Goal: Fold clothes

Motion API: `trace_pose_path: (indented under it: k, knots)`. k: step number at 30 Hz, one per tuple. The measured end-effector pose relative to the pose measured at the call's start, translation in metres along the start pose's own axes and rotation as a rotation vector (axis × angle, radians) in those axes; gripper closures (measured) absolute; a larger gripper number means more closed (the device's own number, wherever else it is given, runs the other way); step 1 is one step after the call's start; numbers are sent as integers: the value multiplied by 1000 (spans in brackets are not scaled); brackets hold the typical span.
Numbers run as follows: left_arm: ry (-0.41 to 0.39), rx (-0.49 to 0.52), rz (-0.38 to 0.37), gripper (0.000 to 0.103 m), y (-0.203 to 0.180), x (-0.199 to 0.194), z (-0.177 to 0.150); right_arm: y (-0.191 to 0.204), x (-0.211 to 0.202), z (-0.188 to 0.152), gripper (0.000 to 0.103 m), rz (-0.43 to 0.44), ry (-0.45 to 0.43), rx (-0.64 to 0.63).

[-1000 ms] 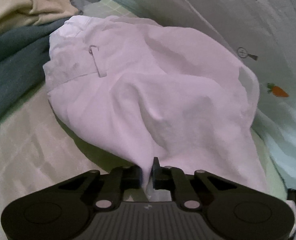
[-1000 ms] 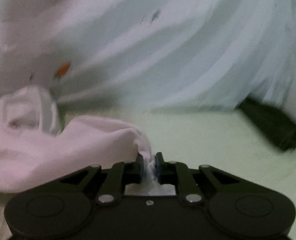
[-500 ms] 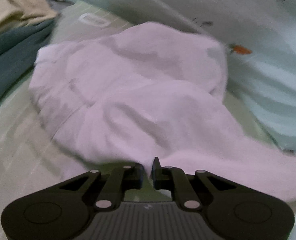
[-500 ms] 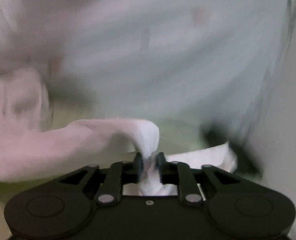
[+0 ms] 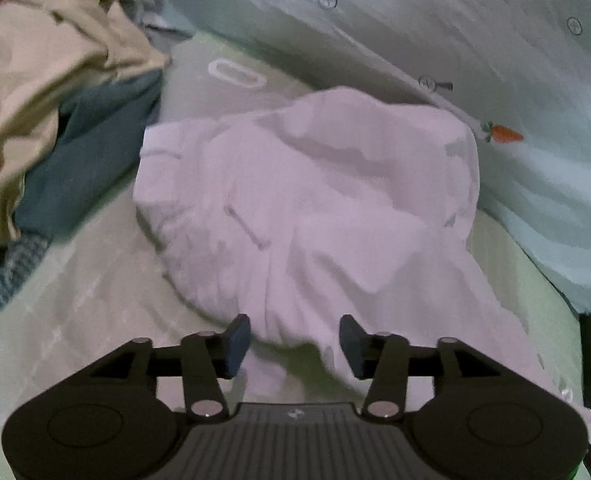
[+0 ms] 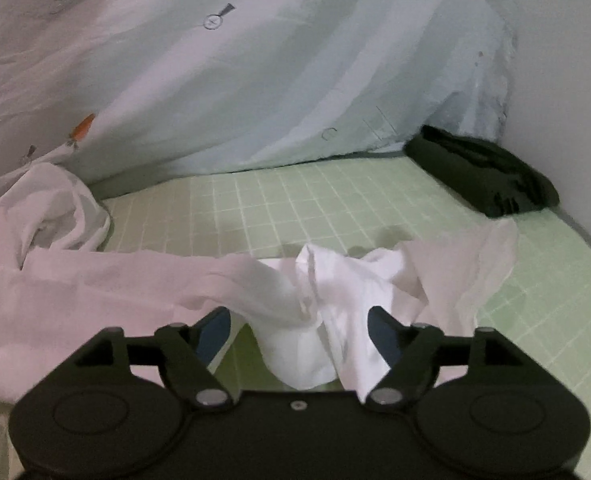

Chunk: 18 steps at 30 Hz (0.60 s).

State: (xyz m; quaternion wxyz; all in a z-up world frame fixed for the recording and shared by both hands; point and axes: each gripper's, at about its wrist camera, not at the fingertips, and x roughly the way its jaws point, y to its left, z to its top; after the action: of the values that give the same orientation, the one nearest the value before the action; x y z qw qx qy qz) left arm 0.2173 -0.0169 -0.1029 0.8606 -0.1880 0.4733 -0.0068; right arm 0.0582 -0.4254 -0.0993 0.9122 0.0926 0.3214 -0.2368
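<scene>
A pale pink-white garment (image 5: 311, 208) lies crumpled on the green checked bed sheet (image 5: 95, 288). My left gripper (image 5: 295, 340) is open just in front of its near edge, with the cloth lying loose between the spread fingers. In the right wrist view the same garment (image 6: 95, 280) stretches from the left to a bunched end (image 6: 335, 280) that rests between the open fingers of my right gripper (image 6: 299, 328). Neither gripper pinches the cloth.
A pile of beige (image 5: 35, 60) and teal clothes (image 5: 87, 160) lies at the left. A light blue carrot-print quilt (image 5: 495, 60) rises behind the garment, also in the right wrist view (image 6: 255, 80). A folded black item (image 6: 483, 176) sits at the far right by the wall.
Both grippers were shut on the garment's edge and have opened, letting it drop onto the sheet. The garment now lies more spread out, its end pulled toward the right.
</scene>
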Motion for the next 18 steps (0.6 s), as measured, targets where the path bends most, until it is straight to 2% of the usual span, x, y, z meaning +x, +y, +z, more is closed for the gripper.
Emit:
trace_pose_path:
  k: [3, 7, 12, 15, 16, 18]
  knots:
    - [-13, 41, -3, 42, -14, 9, 14, 1, 0, -7, 24, -13, 13, -13]
    - [-11, 158, 10, 40, -43, 31, 25, -2, -1, -7, 19, -34, 16, -18]
    - [33, 284, 16, 36, -77, 66, 27, -7, 4, -6, 18, -52, 23, -2]
    - [67, 361, 47, 38, -91, 88, 24, -7, 7, -5, 18, -63, 31, 1]
    - [82, 383, 63, 41, -95, 95, 23, -7, 8, -5, 18, -66, 34, 2]
    - [104, 397, 79, 75, -98, 104, 22, -7, 10, -5, 18, -68, 41, 3]
